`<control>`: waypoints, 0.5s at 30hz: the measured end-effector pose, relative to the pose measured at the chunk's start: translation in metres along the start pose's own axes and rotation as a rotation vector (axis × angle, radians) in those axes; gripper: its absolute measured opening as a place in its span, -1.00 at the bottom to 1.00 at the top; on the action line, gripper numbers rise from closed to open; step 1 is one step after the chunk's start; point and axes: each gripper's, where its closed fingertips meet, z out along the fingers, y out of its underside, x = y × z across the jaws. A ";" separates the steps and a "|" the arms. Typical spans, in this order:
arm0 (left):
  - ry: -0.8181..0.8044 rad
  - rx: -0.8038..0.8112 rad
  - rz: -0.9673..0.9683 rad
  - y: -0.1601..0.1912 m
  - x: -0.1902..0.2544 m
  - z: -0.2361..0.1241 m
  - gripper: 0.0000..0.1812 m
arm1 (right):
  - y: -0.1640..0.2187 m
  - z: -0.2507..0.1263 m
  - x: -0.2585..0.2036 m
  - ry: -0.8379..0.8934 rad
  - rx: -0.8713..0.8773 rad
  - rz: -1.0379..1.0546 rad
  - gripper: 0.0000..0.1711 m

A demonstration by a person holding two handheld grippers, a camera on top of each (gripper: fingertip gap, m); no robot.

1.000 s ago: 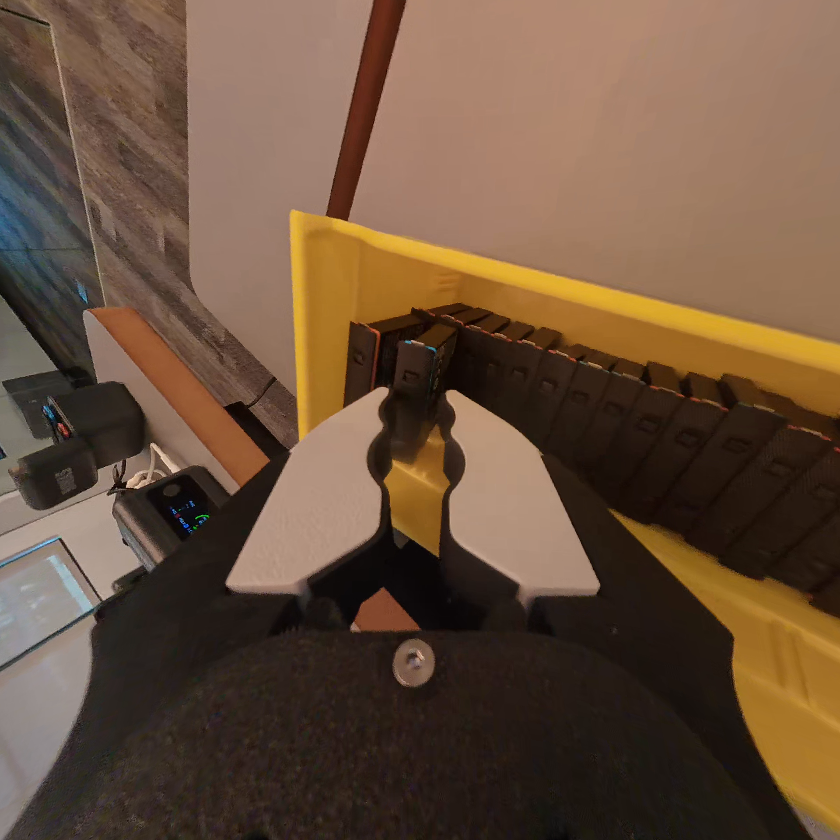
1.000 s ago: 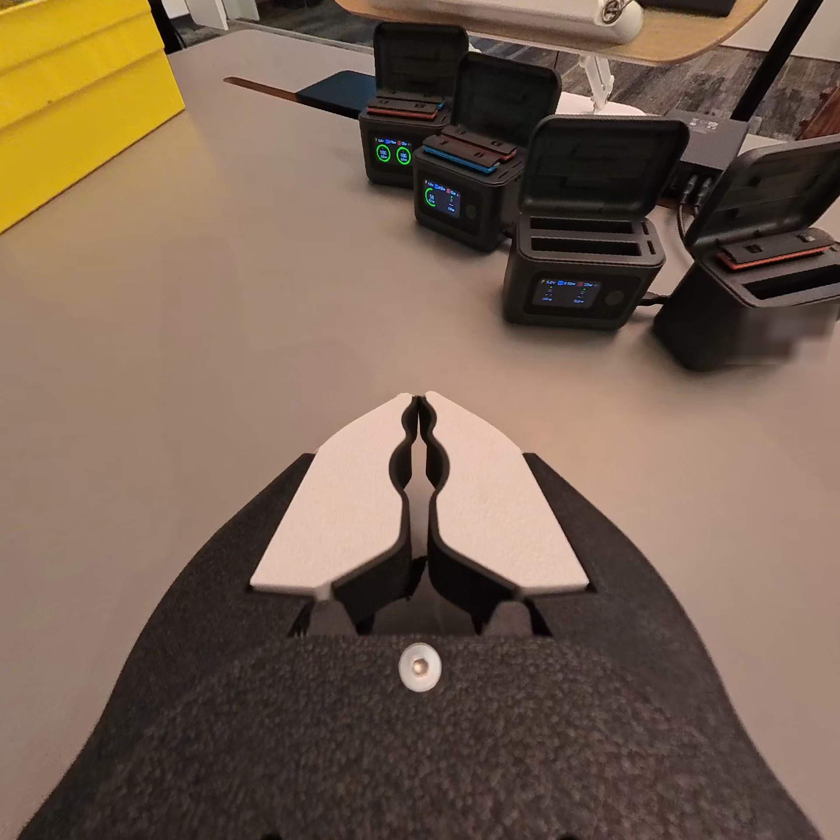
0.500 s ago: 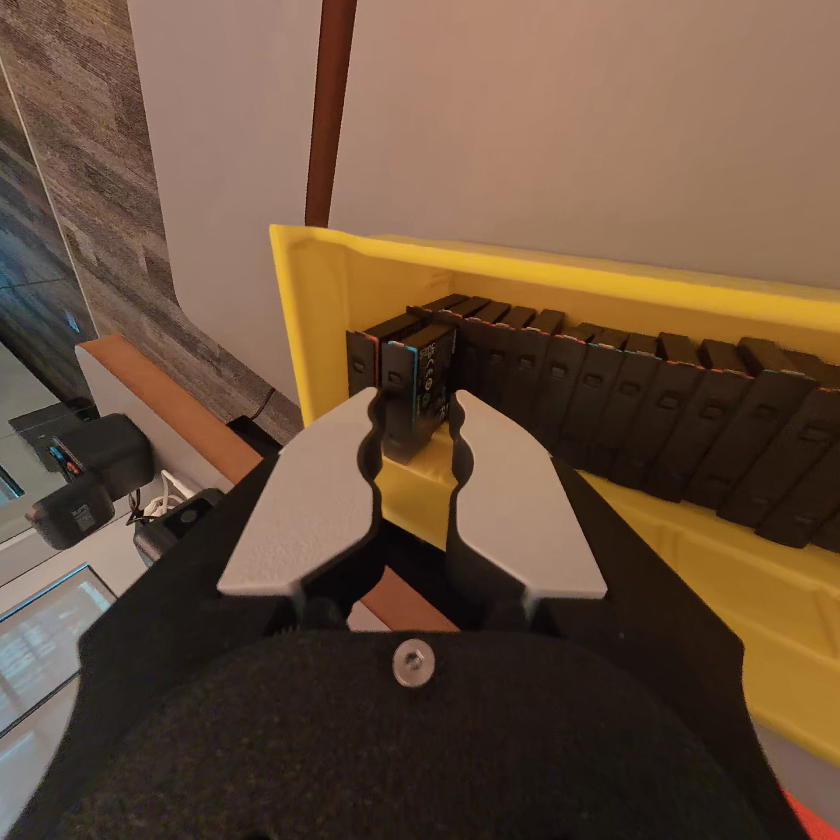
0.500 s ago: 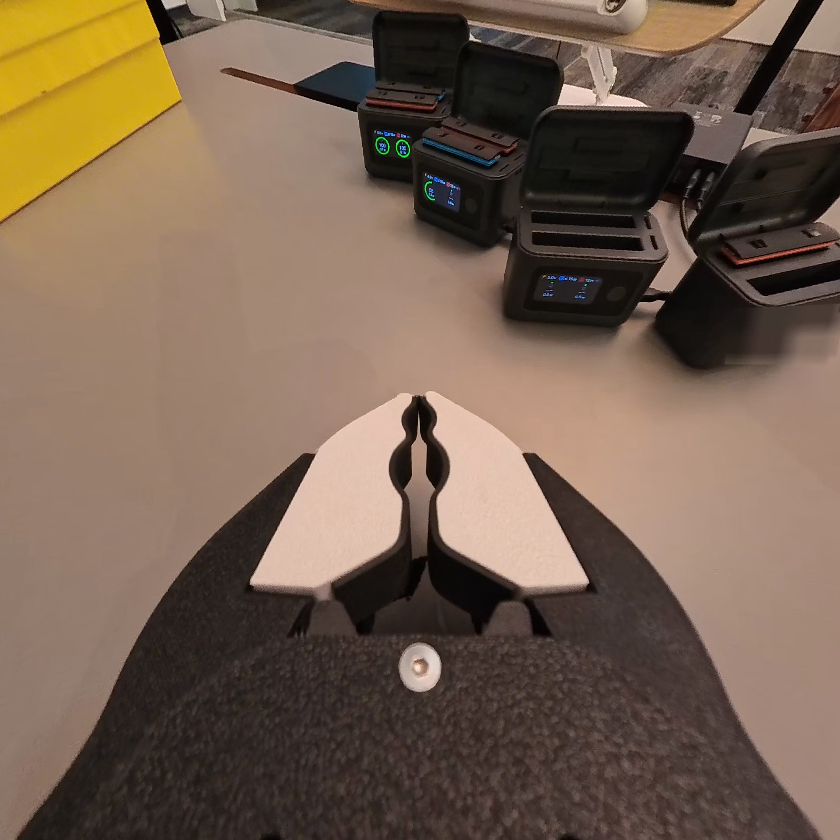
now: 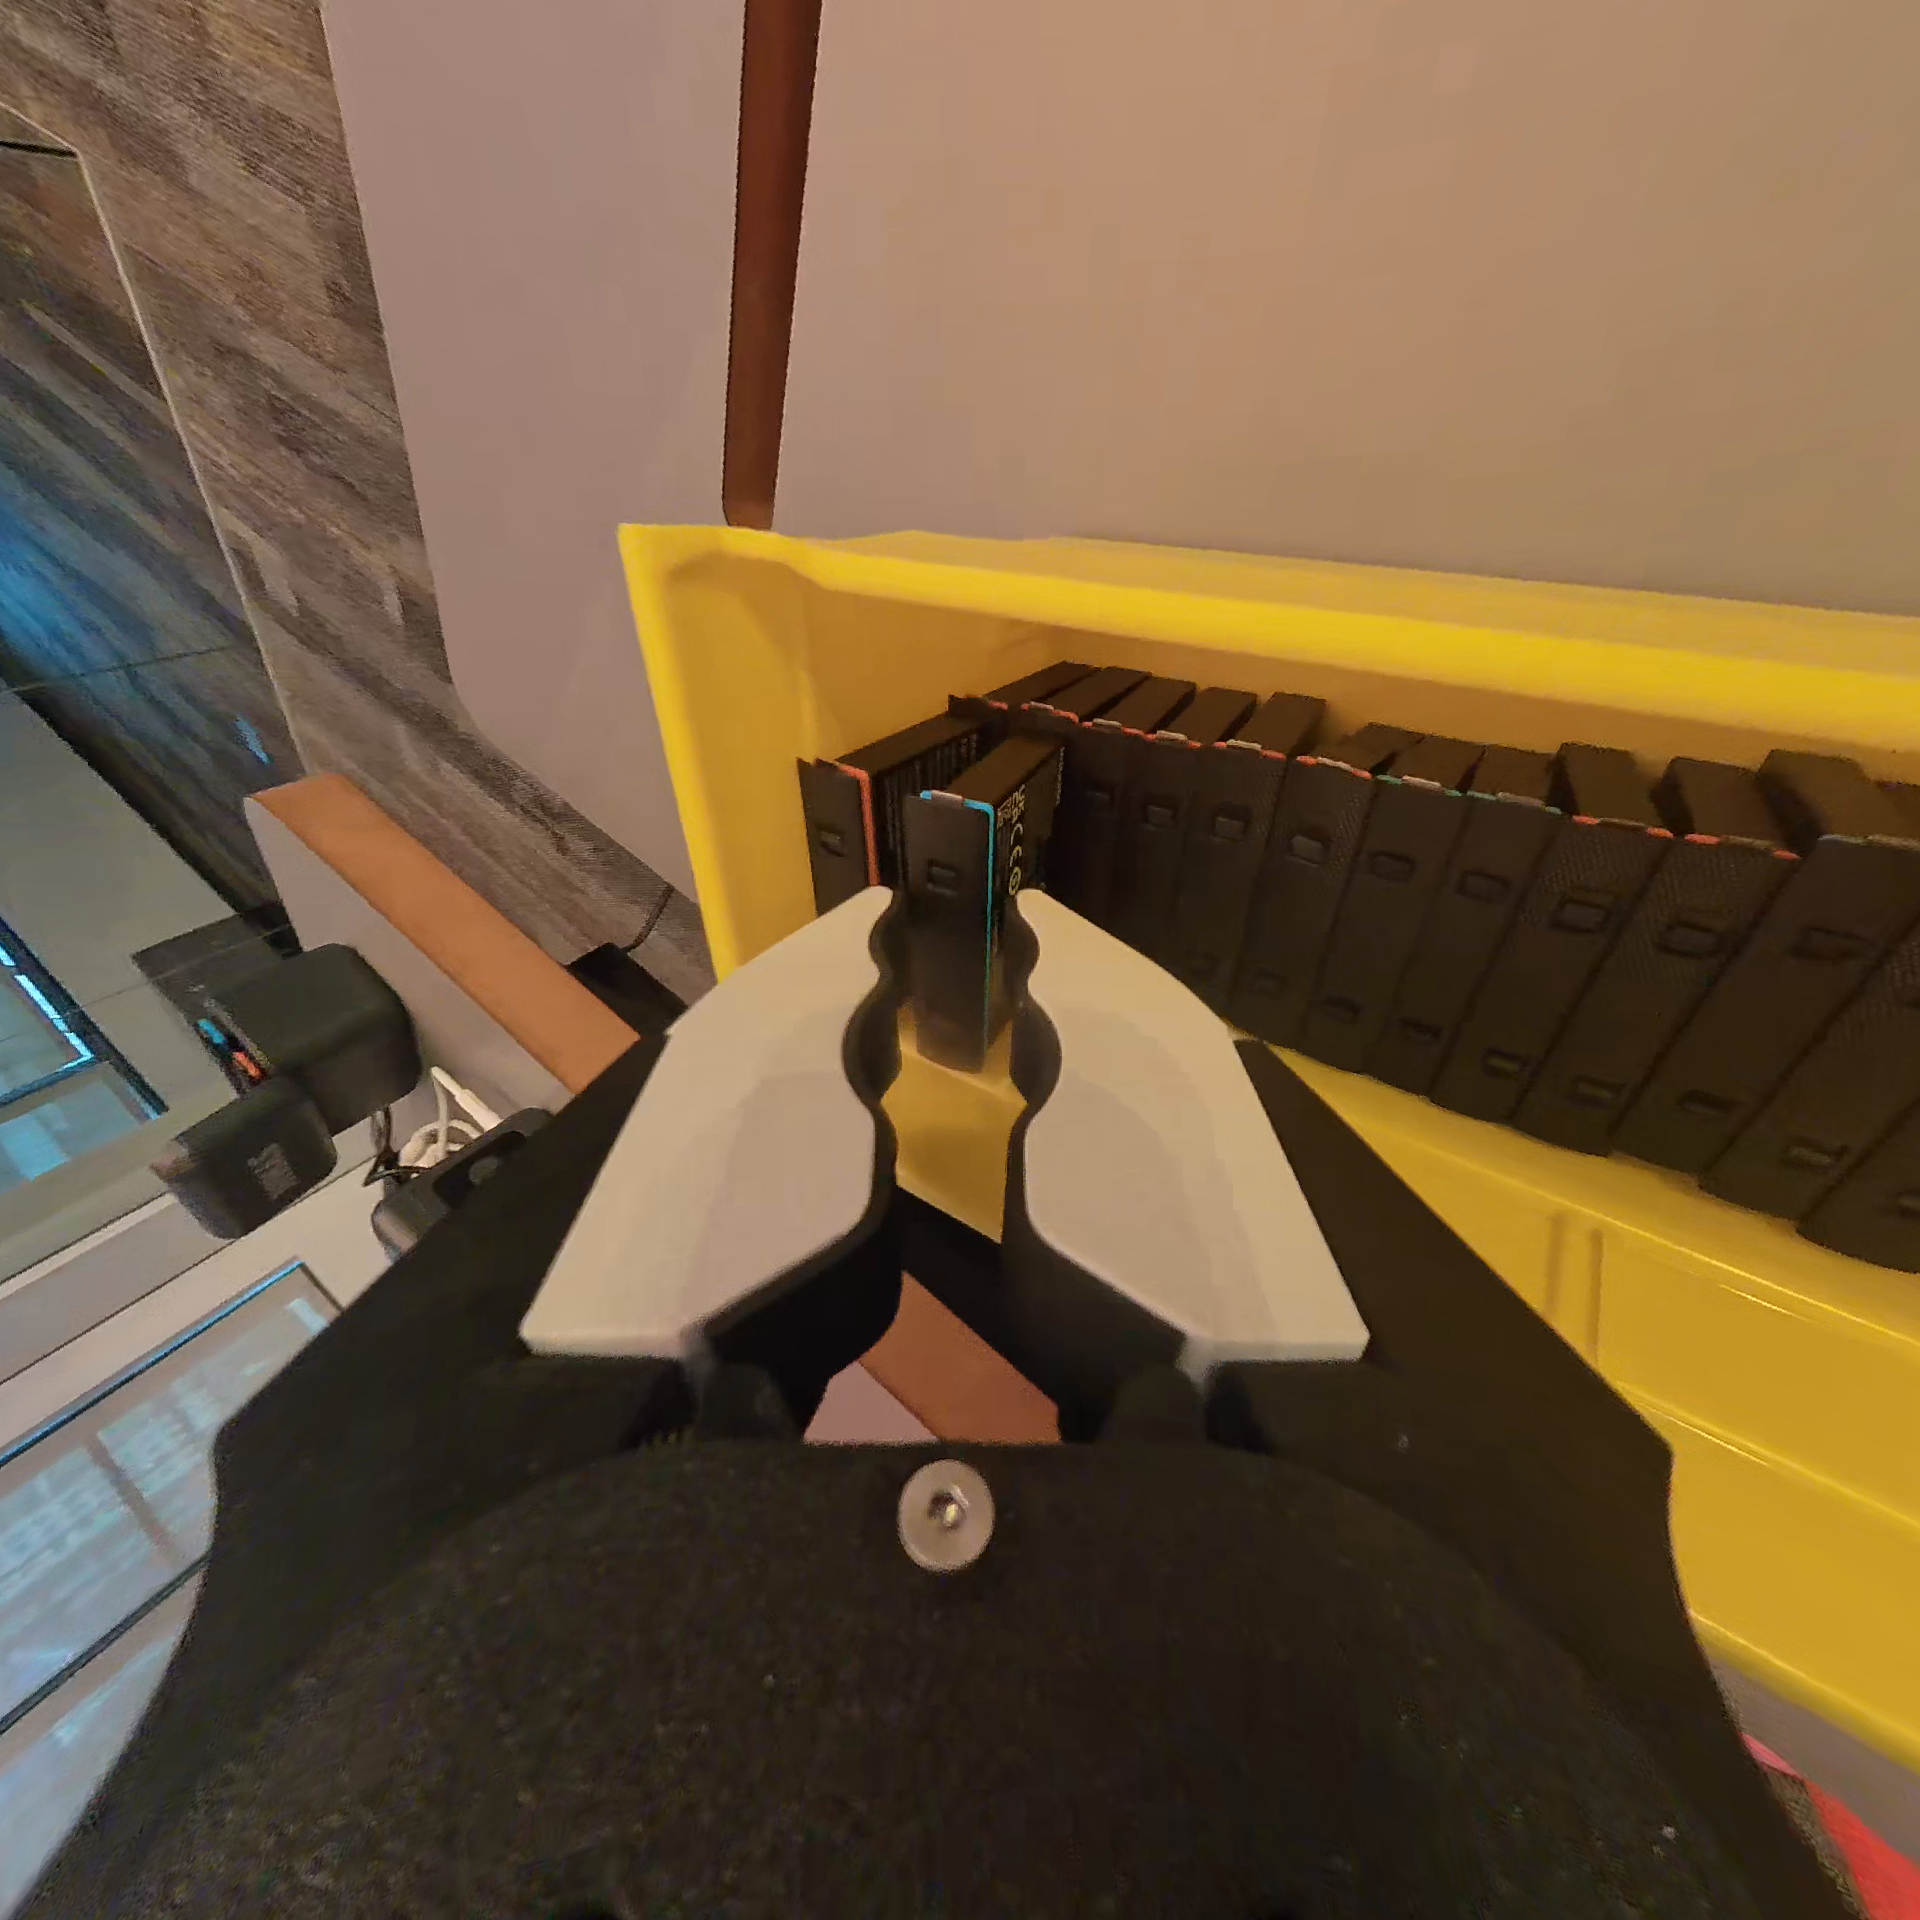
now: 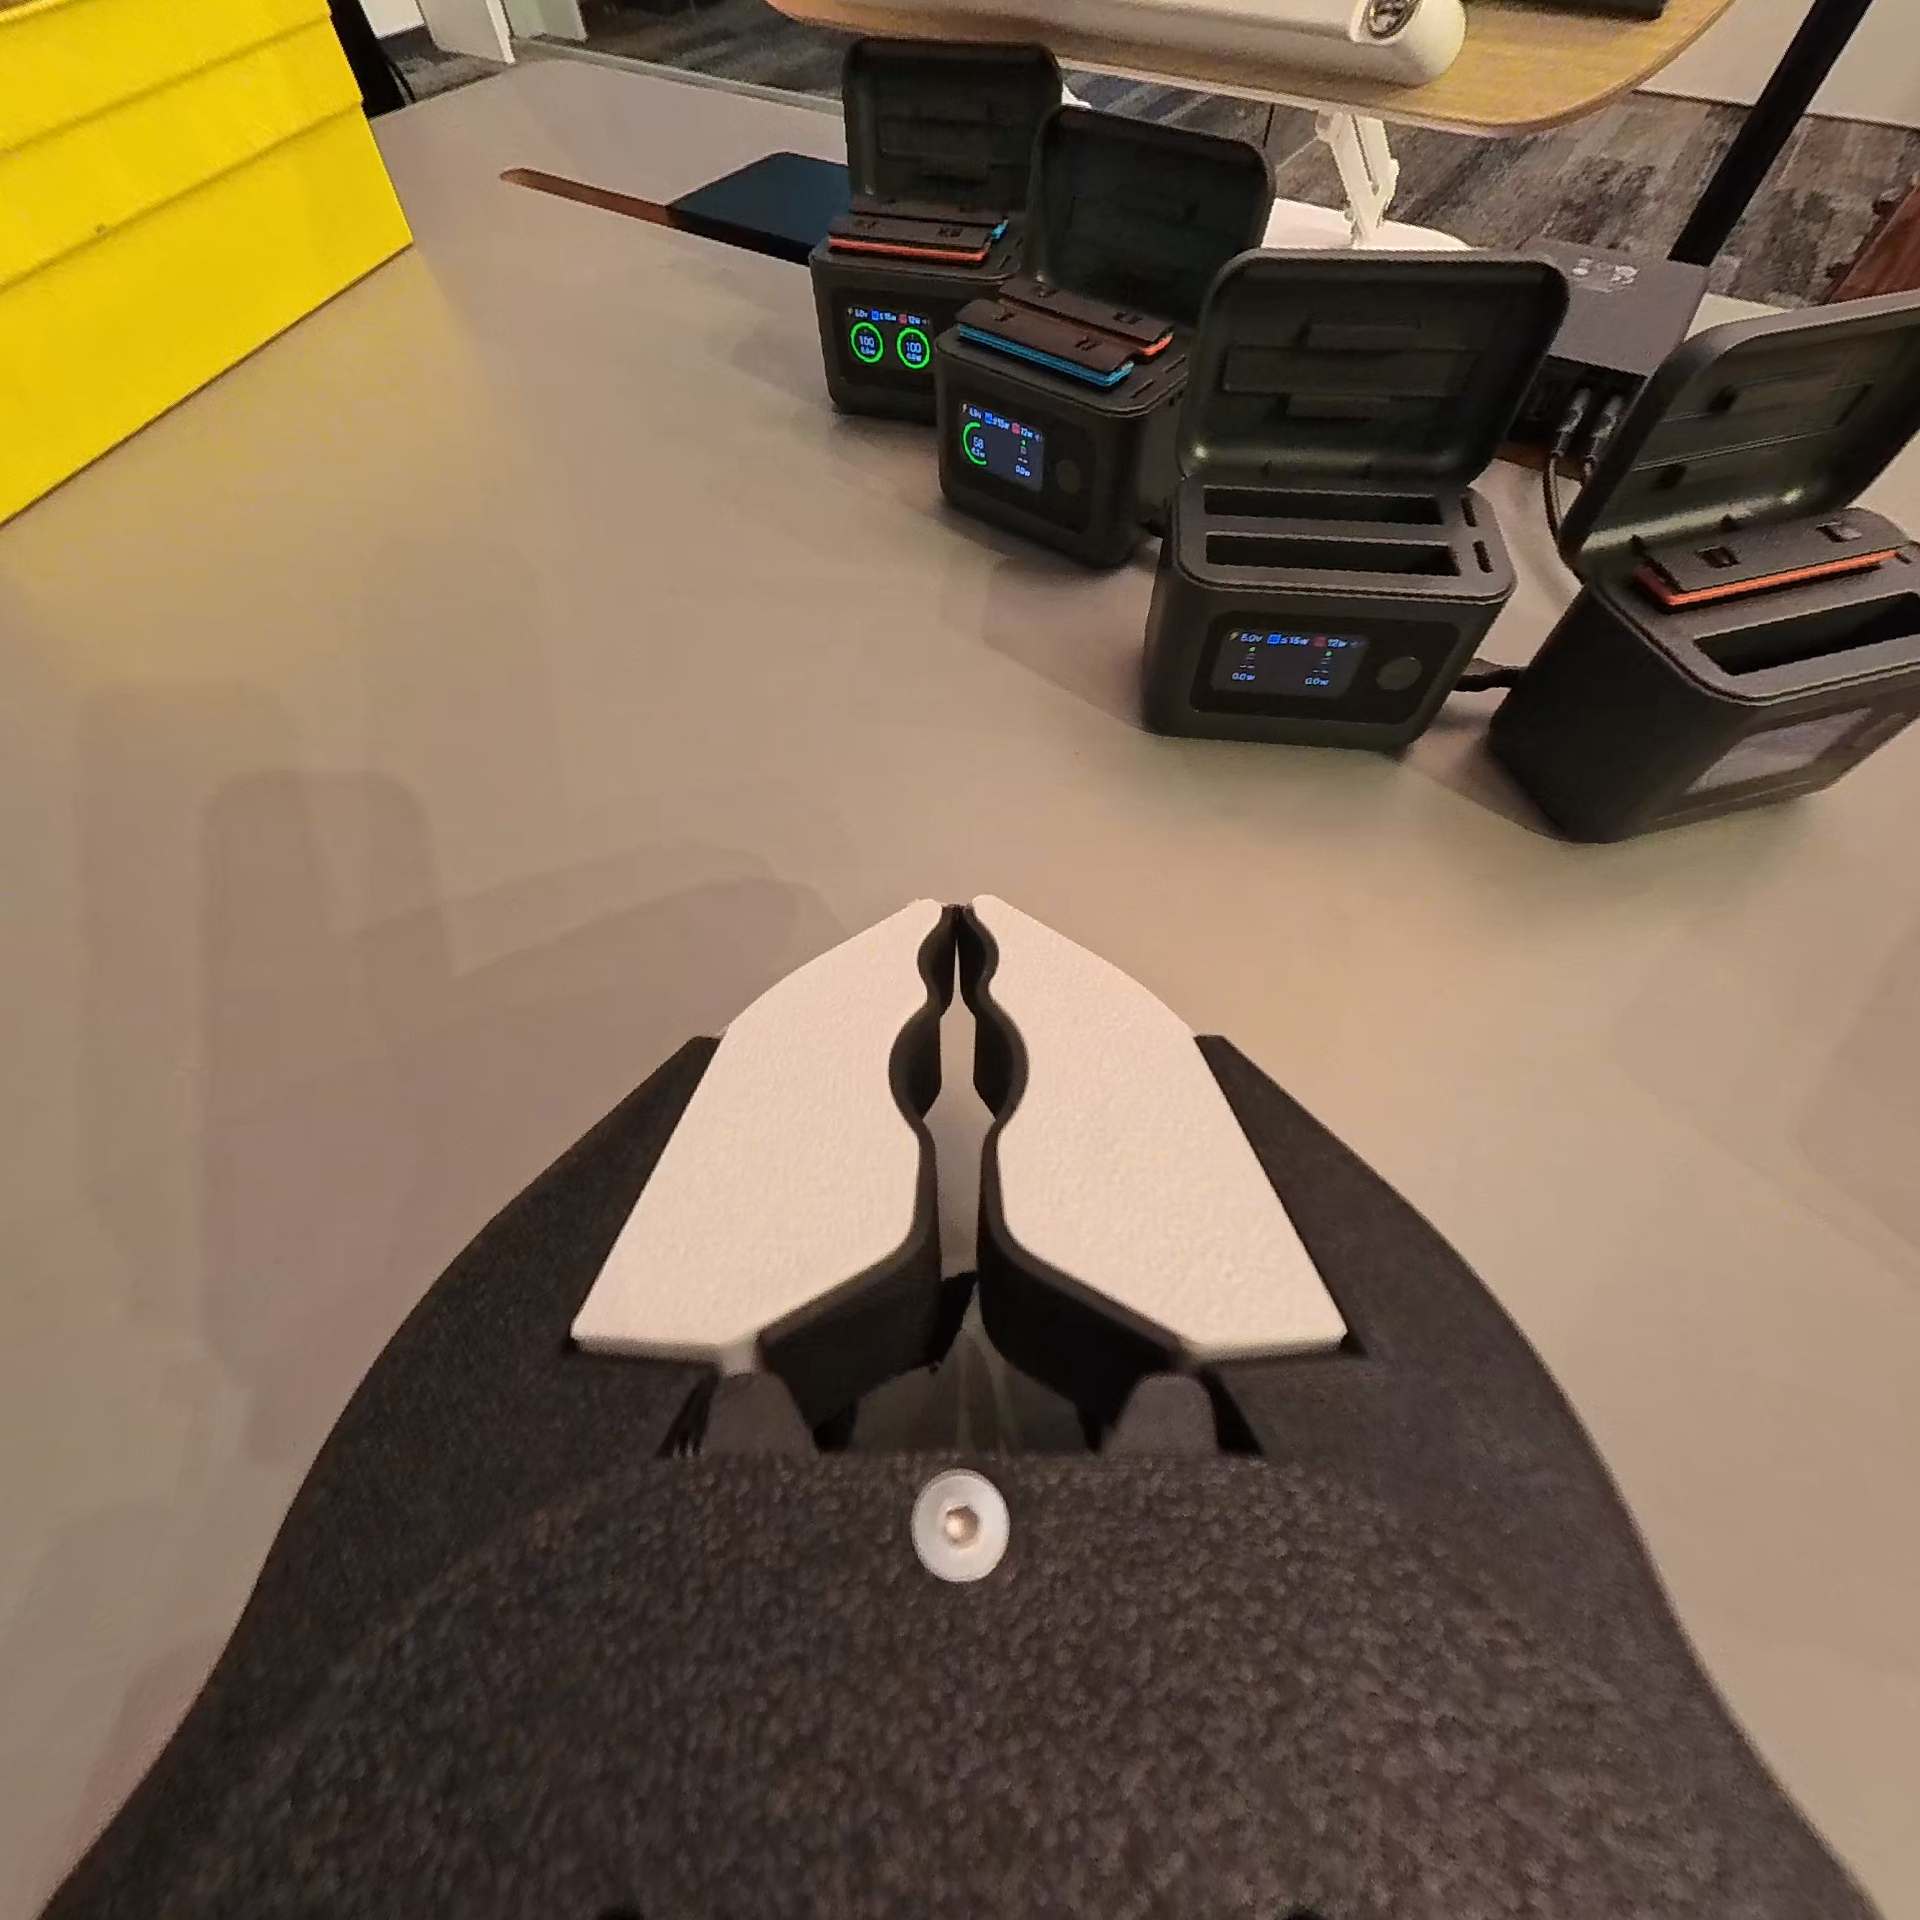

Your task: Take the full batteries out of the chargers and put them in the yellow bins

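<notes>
My left gripper (image 5: 953, 912) is shut on a black battery with a blue edge (image 5: 948, 977). It holds the battery upright over the left end of the yellow bin (image 5: 1351, 613), beside a row of several black batteries (image 5: 1475, 935) standing in the bin. My right gripper (image 6: 958, 912) is shut and empty above the grey table (image 6: 520, 675). Four open black chargers stand ahead of it. The far charger (image 6: 894, 322) and the second charger (image 6: 1039, 436) each hold two batteries. The third charger (image 6: 1320, 623) is empty. The nearest right charger (image 6: 1725, 665) holds one orange-edged battery.
A stack of yellow bins (image 6: 156, 208) stands at the table's left in the right wrist view. A dark power strip (image 6: 1621, 312) with cables lies behind the chargers. In the left wrist view a dark device (image 5: 301, 1049) sits below the table edge at the left. About 55 cm separates my left fingertips from my right.
My left gripper keeps its hold on the battery and has shifted over the bin's left end, squarer to the bin. My right gripper has hardly moved.
</notes>
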 end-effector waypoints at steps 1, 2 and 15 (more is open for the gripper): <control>-0.007 -0.006 0.007 0.000 0.000 0.000 -0.82 | 0.000 0.000 0.000 -0.001 0.000 -0.001 -1.00; -0.009 -0.011 0.011 0.000 0.001 -0.001 -0.82 | 0.000 0.000 -0.001 -0.001 -0.001 -0.003 -1.00; -0.074 0.109 -0.054 -0.017 -0.012 -0.071 -0.83 | -0.005 -0.003 -0.004 -0.009 0.020 -0.010 -1.00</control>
